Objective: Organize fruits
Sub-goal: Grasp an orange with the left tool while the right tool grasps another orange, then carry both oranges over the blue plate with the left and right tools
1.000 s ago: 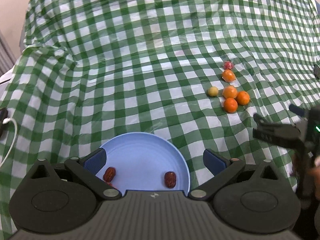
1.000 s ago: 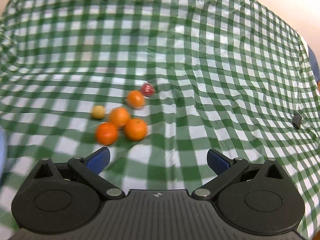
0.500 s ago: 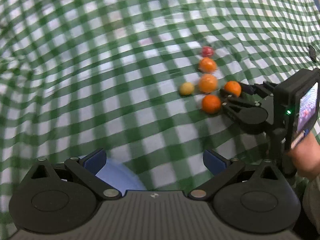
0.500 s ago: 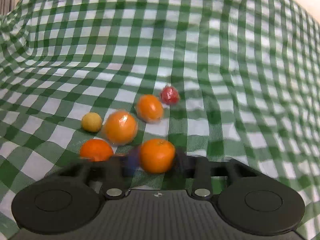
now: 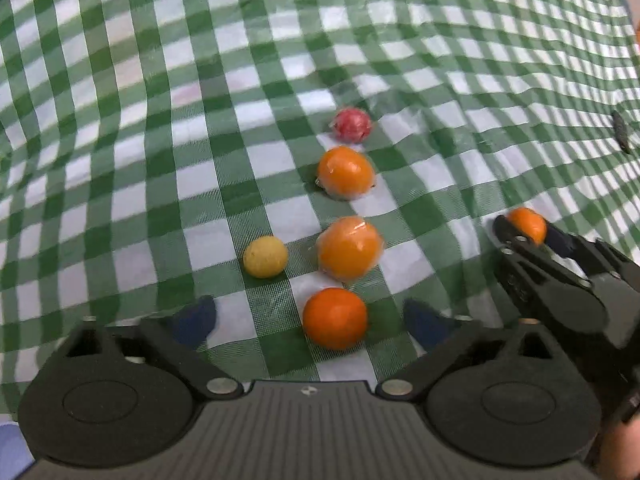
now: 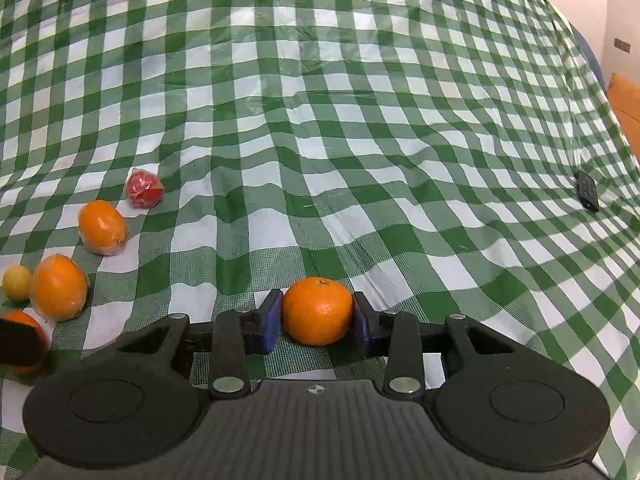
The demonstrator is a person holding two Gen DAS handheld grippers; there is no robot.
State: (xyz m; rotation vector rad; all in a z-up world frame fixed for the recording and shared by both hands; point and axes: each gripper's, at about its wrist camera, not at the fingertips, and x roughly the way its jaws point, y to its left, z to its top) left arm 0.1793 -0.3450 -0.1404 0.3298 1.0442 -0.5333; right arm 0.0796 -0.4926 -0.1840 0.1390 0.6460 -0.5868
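My right gripper (image 6: 317, 320) is shut on a mandarin (image 6: 317, 311), its blue pads pressed on both sides; the same gripper and mandarin (image 5: 526, 224) show at the right of the left wrist view. My left gripper (image 5: 310, 318) is open, its jaws on either side of an orange mandarin (image 5: 335, 318) lying on the cloth. Beyond it lie a wrapped orange (image 5: 349, 248), a small yellow fruit (image 5: 265, 256), another wrapped orange (image 5: 346, 172) and a wrapped red fruit (image 5: 351, 125).
The table is covered by a green and white checked cloth (image 6: 360, 120). A small black object (image 6: 587, 190) lies at the right. A sliver of the blue plate (image 5: 10, 446) shows at the lower left of the left wrist view.
My right gripper closed on the mandarin and drew it right, away from the group. My left gripper left the blue plate and came forward to the fruit.
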